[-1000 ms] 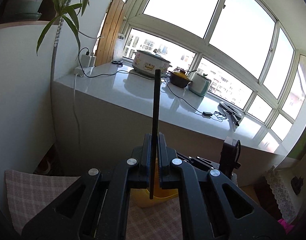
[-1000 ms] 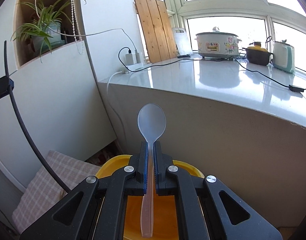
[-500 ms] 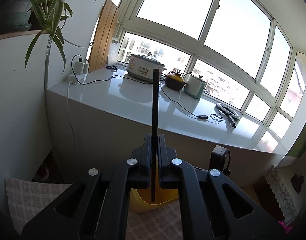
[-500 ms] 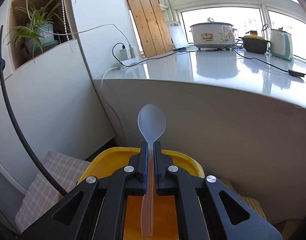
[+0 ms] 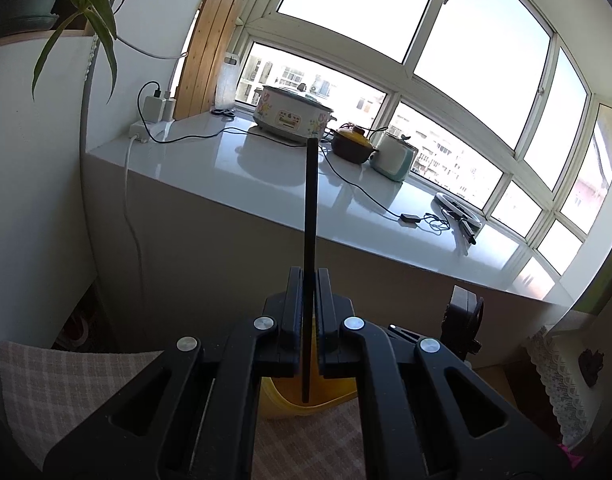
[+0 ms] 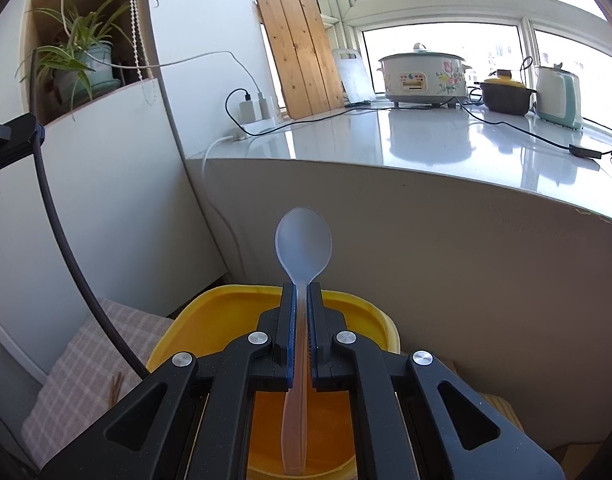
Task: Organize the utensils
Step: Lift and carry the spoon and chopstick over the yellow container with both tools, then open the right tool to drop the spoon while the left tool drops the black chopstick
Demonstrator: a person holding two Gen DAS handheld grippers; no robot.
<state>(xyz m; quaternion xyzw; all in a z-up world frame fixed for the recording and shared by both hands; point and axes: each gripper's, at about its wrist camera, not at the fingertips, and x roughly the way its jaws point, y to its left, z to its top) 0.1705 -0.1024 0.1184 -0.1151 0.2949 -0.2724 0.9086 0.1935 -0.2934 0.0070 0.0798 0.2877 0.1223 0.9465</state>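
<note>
- The left tool [image 5: 309, 276] pinches a thin black stick [image 5: 310, 216] between its two fingers; the stick stands nearly upright and its top reaches in front of the far windowsill.
- The right tool [image 6: 302, 292] is pressed onto the handle of a translucent plastic spoon [image 6: 304, 240], bowl end pointing up and away.
- Directly below the right tool sits a yellow tub [image 6: 234, 300], open at the top; the lower end of the spoon handle hangs over its inside.
- In the left view the same yellow tub [image 5: 329, 396] shows just under the stick's lower end.
- The tub rests on a pale checked cloth [image 6: 78, 364] covering the tabletop.
- In the right view the left tool [image 6: 10, 140] appears at the far left edge, with the stick [image 6: 72, 264] curving down toward the tub.
- Behind stands a white windowsill counter [image 6: 445, 144] carrying a flowered cooker [image 6: 423, 78], a brown pot [image 6: 505, 94] and a mint kettle [image 6: 559, 98].
- A potted plant [image 6: 82, 60] sits on a shelf at upper left.
</note>
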